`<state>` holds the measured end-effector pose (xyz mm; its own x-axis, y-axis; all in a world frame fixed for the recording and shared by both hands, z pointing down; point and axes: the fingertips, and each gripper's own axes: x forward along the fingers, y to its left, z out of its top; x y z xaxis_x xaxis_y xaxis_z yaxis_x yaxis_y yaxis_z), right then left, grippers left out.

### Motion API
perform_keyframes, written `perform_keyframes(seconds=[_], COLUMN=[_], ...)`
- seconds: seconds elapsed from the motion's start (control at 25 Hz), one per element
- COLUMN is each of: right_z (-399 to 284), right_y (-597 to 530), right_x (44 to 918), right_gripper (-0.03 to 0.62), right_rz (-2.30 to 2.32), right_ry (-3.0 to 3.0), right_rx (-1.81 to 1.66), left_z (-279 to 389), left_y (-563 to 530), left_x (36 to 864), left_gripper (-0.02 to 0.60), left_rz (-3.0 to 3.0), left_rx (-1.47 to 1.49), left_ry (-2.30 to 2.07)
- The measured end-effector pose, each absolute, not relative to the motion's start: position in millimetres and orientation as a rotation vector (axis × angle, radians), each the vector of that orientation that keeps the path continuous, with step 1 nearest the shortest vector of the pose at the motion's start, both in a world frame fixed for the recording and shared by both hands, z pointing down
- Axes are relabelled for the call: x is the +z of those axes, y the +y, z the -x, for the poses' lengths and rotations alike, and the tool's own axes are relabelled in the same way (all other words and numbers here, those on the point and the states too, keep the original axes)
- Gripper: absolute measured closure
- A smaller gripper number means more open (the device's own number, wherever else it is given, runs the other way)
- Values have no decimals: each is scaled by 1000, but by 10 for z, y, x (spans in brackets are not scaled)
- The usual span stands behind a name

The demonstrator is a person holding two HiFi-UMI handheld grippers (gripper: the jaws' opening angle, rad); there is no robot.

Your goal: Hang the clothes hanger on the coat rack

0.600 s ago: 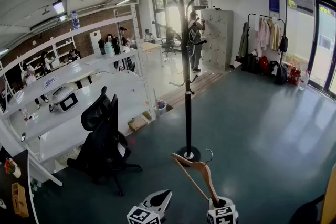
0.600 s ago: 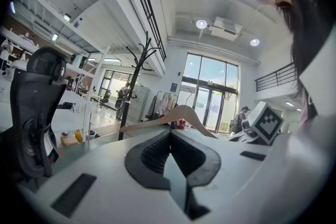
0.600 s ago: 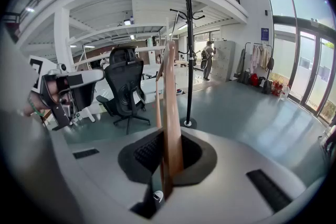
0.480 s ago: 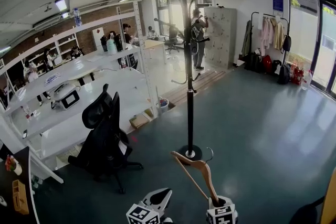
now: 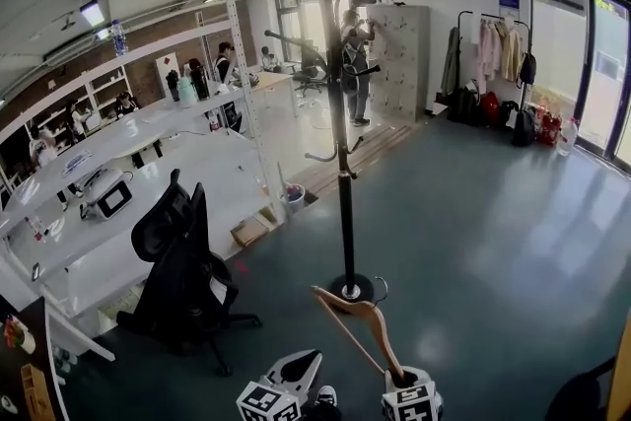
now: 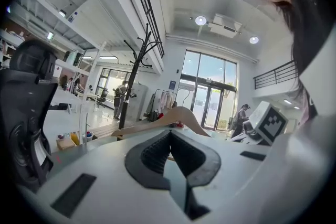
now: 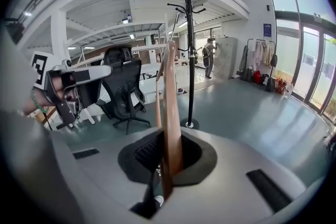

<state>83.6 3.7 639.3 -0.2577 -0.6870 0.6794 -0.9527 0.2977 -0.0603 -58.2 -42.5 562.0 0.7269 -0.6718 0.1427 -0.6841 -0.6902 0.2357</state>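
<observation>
Hanger (image 5: 375, 325) slants toward coat rack (image 5: 342, 173).

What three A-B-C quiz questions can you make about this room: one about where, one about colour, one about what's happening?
1. Where does the coat rack stand?
A. on the teal floor
B. on a table
C. outside the glass doors

2. What colour is the office chair?
A. red
B. black
C. yellow

3. What is the right gripper doing?
A. hanging open and empty
B. squeezing a bottle
C. clamping the wooden hanger

Answers: 1 A, its round base sits on the floor; 2 B, its seat and back are black; 3 C, the hanger stands pinched in it.
</observation>
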Motion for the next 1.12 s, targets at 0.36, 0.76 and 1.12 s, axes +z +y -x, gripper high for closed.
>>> perform_keyframes(seconds=[0.36,0.76,1.12], right_z=[-881,-764,-1108], right_y=[-1080,-2515,-3529], right_x=[6130,5635,4867], right_gripper=[568,568,568], right_rz=[-1553,-1619,-1648], right_ry=[-1992,-2037,-2054], right_rx=[611,498,287], left_z=[648,756,788], left_y=[-1559,-2714,-3146], left_x=[5394,5397,5476], left_gripper=[581,581,581], left_rz=[-2720,-2755,-2714], left_rx=[41,32,40], left_ry=[-1022,-945,-937])
